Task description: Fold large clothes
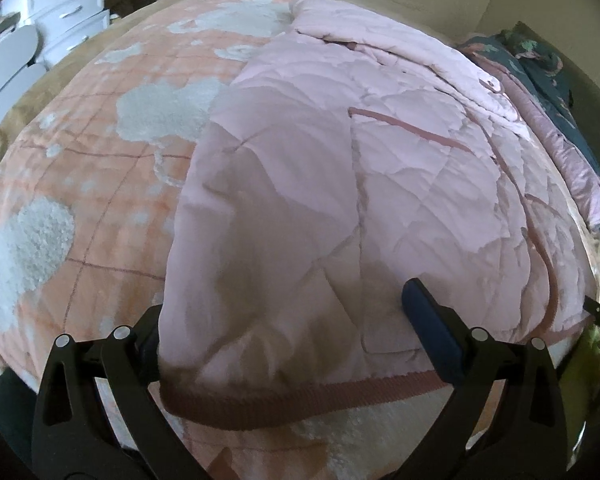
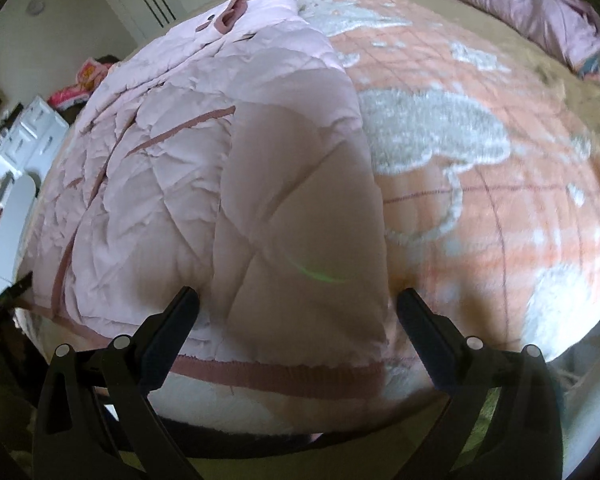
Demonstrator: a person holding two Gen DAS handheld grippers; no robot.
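One pink jacket [image 1: 320, 184] on peach blanket [image 1: 100, 168], white drawers [image 1: 68, 4] behind

left tongs [image 1: 284, 312] spread wide, right tongs [image 2: 298, 304] spread wide, both level

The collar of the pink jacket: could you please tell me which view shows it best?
The right wrist view: the collar stands up, unobstructed, at the pink jacket's far end. The left wrist view shows only crumpled fabric there; no collar can be made out.
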